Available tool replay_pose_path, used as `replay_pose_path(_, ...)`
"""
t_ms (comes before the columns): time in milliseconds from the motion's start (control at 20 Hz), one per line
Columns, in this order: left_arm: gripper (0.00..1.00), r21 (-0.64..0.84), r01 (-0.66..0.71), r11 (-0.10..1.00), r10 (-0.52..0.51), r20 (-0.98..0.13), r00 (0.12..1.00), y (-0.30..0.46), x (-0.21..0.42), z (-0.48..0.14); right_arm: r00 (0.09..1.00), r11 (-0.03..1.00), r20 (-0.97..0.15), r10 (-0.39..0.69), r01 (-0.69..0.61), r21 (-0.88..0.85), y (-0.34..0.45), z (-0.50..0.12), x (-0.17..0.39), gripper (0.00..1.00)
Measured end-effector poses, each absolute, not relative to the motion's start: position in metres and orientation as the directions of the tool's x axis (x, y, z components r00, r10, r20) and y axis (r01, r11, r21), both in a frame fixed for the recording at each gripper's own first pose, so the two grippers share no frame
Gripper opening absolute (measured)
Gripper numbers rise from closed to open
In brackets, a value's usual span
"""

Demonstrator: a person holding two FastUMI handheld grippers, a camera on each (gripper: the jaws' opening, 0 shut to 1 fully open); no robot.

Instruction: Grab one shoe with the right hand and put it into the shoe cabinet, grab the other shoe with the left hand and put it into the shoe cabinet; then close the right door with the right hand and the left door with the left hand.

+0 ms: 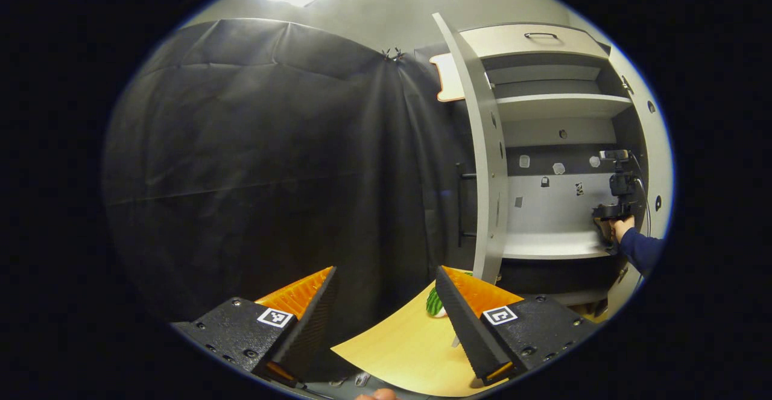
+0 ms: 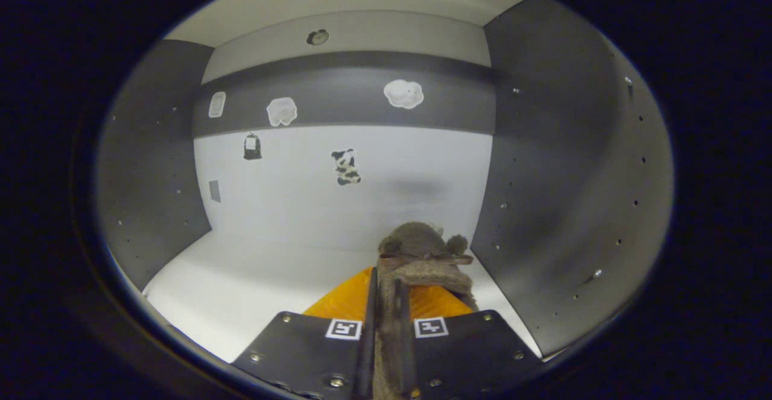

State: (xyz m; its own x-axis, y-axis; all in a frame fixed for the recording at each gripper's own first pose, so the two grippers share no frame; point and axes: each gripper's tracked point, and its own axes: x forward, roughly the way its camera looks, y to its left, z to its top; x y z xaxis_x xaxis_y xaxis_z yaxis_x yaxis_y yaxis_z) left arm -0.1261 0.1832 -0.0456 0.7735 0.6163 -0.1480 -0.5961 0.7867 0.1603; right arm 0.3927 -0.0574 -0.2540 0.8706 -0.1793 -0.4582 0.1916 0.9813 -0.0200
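Right gripper (image 2: 386, 294) is inside the shoe cabinet (image 2: 543, 146), above its white shelf (image 2: 241, 279), with its 2 fingers pinched tight on a fuzzy brown shoe (image 2: 422, 249). The shoe pokes out ahead of the tips, close to the cabinet's right wall. A few stickers (image 2: 345, 166) dot the back panel.

From the left gripper view, the left gripper (image 1: 386, 303) sits wide open with nothing in it, over a light wooden tabletop (image 1: 398, 352). Off to the right stands the cabinet with its left door (image 1: 482, 165) swung open, and a hand (image 1: 621, 228) in a blue sleeve (image 1: 642, 249) reaches in at shelf level. Something green (image 1: 434, 303) lies on the table behind the right finger, can't tell what.
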Motion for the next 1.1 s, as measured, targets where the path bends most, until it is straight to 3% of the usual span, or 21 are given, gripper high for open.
replay_pose_path(50, 0.99, 0.159, -0.59, 0.792, 0.61, -0.146, 0.779, 0.181, -0.125, -0.045, 0.876, 0.984, -0.453, -0.165, 0.18, -0.011, -0.053, -0.252, 0.392, 0.24)
replay_pose_path(200, 0.98, 0.157, -0.566, 0.81, 0.586, -0.145, 0.798, 0.176, -0.121, -0.046, 0.877, 0.989, -0.46, -0.135, 0.146, -0.013, -0.041, -0.248, 0.377, 0.8)
replay_pose_path(250, 0.98, 0.156, -0.556, 0.816, 0.576, -0.144, 0.805, 0.174, -0.12, -0.046, 0.878, 0.991, -0.462, -0.122, 0.13, -0.015, -0.035, -0.245, 0.367, 0.87)
replay_pose_path(450, 0.98, 0.131, -0.482, 0.866, 0.498, -0.157, 0.853, 0.158, -0.109, -0.052, 0.922, 0.995, -0.372, -0.104, 0.093, -0.048, -0.023, -0.2, 0.327, 0.84)
replay_pose_path(800, 1.0, 0.092, -0.278, 0.956, 0.292, -0.211, 0.933, 0.117, -0.085, -0.08, 0.985, 0.997, -0.153, -0.075, 0.074, -0.013, -0.017, -0.063, 0.24, 0.86)
replay_pose_path(1100, 0.99, 0.079, -0.006, 0.997, 0.038, -0.402, 0.915, 0.057, -0.063, -0.167, 0.996, 0.999, -0.08, -0.027, 0.029, 0.022, -0.018, 0.024, 0.144, 0.84)
